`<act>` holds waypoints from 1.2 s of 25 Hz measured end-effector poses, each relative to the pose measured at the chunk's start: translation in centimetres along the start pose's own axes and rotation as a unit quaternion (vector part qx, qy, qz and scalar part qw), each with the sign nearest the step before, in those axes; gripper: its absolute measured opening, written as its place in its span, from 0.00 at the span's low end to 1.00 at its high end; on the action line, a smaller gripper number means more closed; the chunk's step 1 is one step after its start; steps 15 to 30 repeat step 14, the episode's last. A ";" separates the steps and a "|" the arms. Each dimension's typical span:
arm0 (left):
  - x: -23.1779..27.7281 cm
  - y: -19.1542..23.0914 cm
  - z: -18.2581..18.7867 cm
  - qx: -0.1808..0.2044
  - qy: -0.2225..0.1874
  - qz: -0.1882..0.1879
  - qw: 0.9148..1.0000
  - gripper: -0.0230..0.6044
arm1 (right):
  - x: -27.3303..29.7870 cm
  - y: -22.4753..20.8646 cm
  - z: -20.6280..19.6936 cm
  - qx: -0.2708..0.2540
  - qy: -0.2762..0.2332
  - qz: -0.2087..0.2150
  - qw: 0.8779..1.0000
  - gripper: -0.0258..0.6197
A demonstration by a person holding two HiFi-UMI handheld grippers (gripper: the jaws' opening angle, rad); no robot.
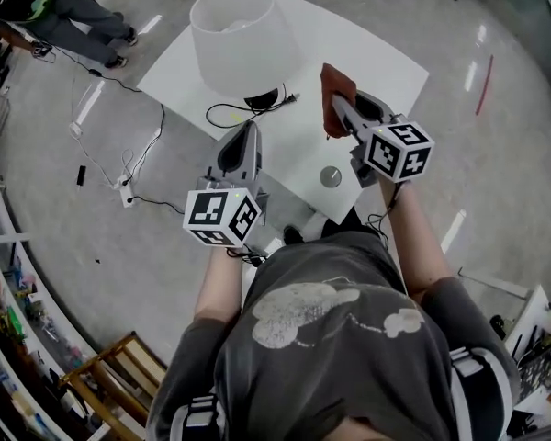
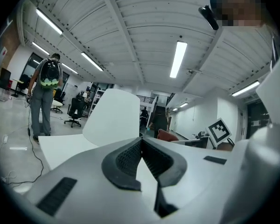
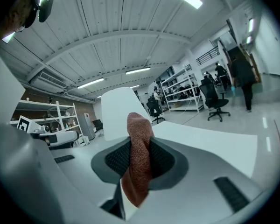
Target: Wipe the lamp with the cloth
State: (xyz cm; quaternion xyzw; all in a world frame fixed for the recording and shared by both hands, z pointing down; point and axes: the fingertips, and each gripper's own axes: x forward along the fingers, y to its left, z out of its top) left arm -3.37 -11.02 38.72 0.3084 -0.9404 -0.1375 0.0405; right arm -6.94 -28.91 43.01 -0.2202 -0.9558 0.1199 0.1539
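A lamp with a wide white shade and a black base stands on the white table. My right gripper is shut on a rust-brown cloth, which sticks up between the jaws to the right of the shade. In the right gripper view the cloth fills the jaws, with the shade behind it. My left gripper hovers near the table's front edge, below the lamp base, jaws shut and empty. The left gripper view shows the shade just ahead.
A black cord runs from the lamp base across the table and down to the floor. A small grey round disc lies near the table's front edge. A person stands at the far left. Shelves line the left wall.
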 end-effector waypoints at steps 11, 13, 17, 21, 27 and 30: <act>-1.4 -0.5 -1.8 -0.018 0.018 -0.007 1.000 0.05 | -1.4 0.0 -2.5 0.020 0.017 -0.012 1.000 0.18; -1.8 -0.3 -1.9 -0.021 0.018 -0.005 1.000 0.05 | -1.4 0.5 -3.0 0.020 0.022 -0.010 1.000 0.18; -1.9 -0.3 -2.0 -0.023 0.018 -0.004 1.000 0.05 | -1.5 0.7 -3.2 0.019 0.024 -0.010 0.999 0.18; -1.9 -0.3 -2.0 -0.023 0.018 -0.004 1.000 0.05 | -1.5 0.7 -3.2 0.019 0.024 -0.010 0.999 0.18; -1.9 -0.3 -2.0 -0.023 0.018 -0.004 1.000 0.05 | -1.5 0.7 -3.2 0.019 0.024 -0.010 0.999 0.18; -1.9 -0.3 -2.0 -0.023 0.018 -0.004 1.000 0.05 | -1.5 0.7 -3.2 0.019 0.024 -0.010 0.999 0.18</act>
